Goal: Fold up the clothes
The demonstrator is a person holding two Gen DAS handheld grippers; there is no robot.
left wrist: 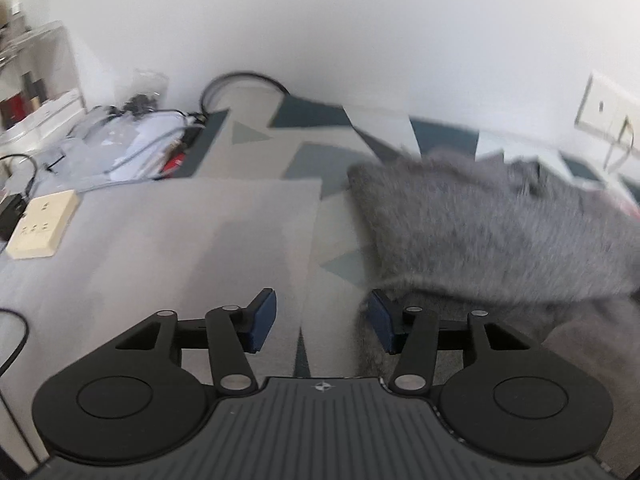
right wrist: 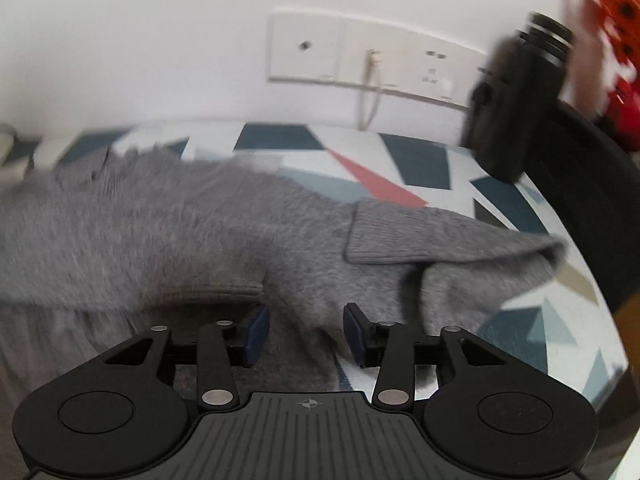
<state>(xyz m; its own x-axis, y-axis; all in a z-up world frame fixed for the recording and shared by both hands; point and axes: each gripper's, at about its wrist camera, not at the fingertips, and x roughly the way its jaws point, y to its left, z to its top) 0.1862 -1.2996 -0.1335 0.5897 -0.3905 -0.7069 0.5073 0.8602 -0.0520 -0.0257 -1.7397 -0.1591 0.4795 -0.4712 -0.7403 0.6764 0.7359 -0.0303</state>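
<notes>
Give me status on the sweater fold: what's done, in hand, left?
Done: the grey sweater is partly folded, its ribbed cuff laid across the body. In hand: nothing; the left gripper and right gripper are both open, pads apart over the fabric. Left: the bundle is still loose and uneven on the patterned tablecloth.

My left gripper [left wrist: 322, 322]: matte black body with a ribbed grey top plate bearing a small white crosshair mark. Two round black discs flank the plate. Black linkage arms, pinned with silver rivets, carry fingers [left wrist: 264, 320] faced with dark blue pads. My right gripper [right wrist: 306, 334]: the same build, with its own crosshair mark, twin discs, silver pivot pins and blue-padded fingers [right wrist: 354, 334] on black brackets.
</notes>
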